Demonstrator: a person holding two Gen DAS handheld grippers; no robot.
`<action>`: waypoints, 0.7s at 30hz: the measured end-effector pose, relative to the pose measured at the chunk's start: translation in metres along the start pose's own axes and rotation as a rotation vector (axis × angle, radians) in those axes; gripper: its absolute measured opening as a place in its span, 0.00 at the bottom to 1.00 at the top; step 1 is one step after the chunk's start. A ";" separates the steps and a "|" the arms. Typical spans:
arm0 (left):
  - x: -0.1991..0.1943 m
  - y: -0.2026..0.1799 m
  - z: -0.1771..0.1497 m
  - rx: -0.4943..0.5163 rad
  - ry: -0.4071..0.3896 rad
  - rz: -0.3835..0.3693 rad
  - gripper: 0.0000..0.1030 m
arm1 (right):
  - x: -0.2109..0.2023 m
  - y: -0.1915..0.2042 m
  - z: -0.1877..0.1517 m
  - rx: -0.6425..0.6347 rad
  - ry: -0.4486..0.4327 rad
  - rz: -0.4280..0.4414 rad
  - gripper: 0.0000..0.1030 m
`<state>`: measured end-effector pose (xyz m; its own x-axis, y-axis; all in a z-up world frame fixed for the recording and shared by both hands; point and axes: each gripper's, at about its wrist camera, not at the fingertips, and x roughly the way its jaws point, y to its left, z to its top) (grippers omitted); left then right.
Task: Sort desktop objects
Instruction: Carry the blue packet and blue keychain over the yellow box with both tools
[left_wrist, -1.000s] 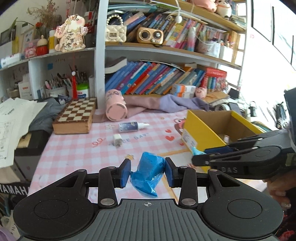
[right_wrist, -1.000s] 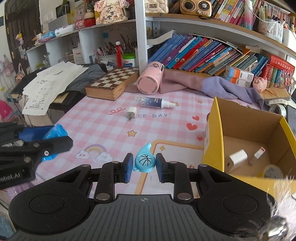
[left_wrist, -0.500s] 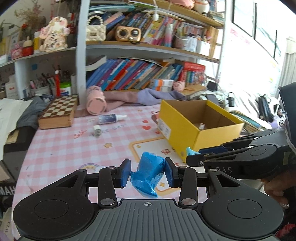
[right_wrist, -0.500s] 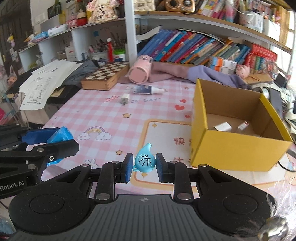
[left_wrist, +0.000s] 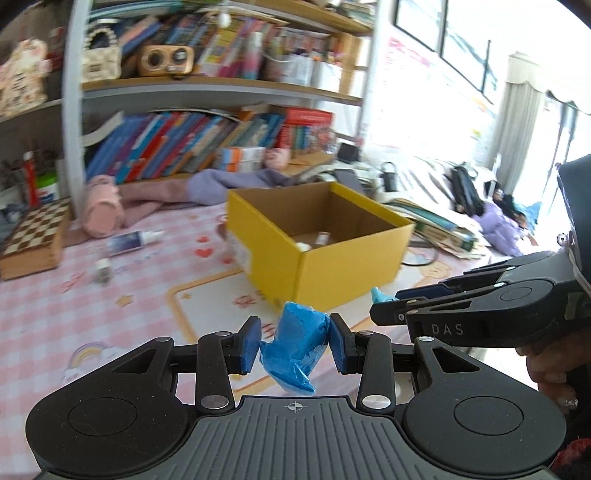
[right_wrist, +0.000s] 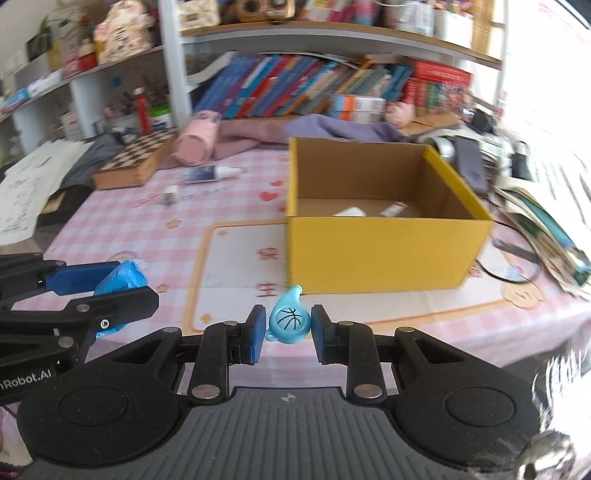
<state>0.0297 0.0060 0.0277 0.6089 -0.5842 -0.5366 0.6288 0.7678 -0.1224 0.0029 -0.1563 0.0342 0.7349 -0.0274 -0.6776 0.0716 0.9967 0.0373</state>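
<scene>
Right wrist view: the bench (right_wrist: 122, 229), under a pink checked cloth, carries the yellow cardboard box (right_wrist: 384, 251), open at the top, with two small white items already on its floor. Behind it lie a chessboard case (right_wrist: 136, 162), a pink cylinder (right_wrist: 195, 142) on its side, a small dropper bottle (right_wrist: 210, 172) and a white plug (right_wrist: 170, 194), all well apart from the box.

The right gripper (right_wrist: 288, 334) has its fingers closed narrowly on a teardrop-shaped blue charm (right_wrist: 289, 320) with a basketball print, held above the bench just short of the box's near wall. In the left wrist view, the left gripper (left_wrist: 294, 345) holds a crumpled blue packet (left_wrist: 297, 343) between its fingers, also short of the box and to its left.

The step in hand looks like carrying both items to the box. To do it well, each gripper should rise clear of the near wall first, move over the open middle, and release only there. The two grippers sit close together, so dropping one item at a time would avoid a clash. The packet is soft and may cling to a pad; the charm is small and could bounce, so a low release seems wise.
</scene>
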 end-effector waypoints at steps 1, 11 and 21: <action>0.004 -0.003 0.002 0.012 0.001 -0.015 0.37 | -0.002 -0.005 -0.001 0.010 -0.004 -0.013 0.24; 0.041 -0.038 0.025 0.126 0.000 -0.129 0.37 | -0.003 -0.058 -0.001 0.129 -0.005 -0.109 0.24; 0.072 -0.048 0.054 0.162 -0.054 -0.126 0.37 | 0.013 -0.084 0.024 0.095 -0.076 -0.148 0.24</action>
<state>0.0695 -0.0866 0.0397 0.5426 -0.6897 -0.4795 0.7686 0.6379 -0.0477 0.0227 -0.2425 0.0404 0.7600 -0.1822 -0.6239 0.2431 0.9699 0.0130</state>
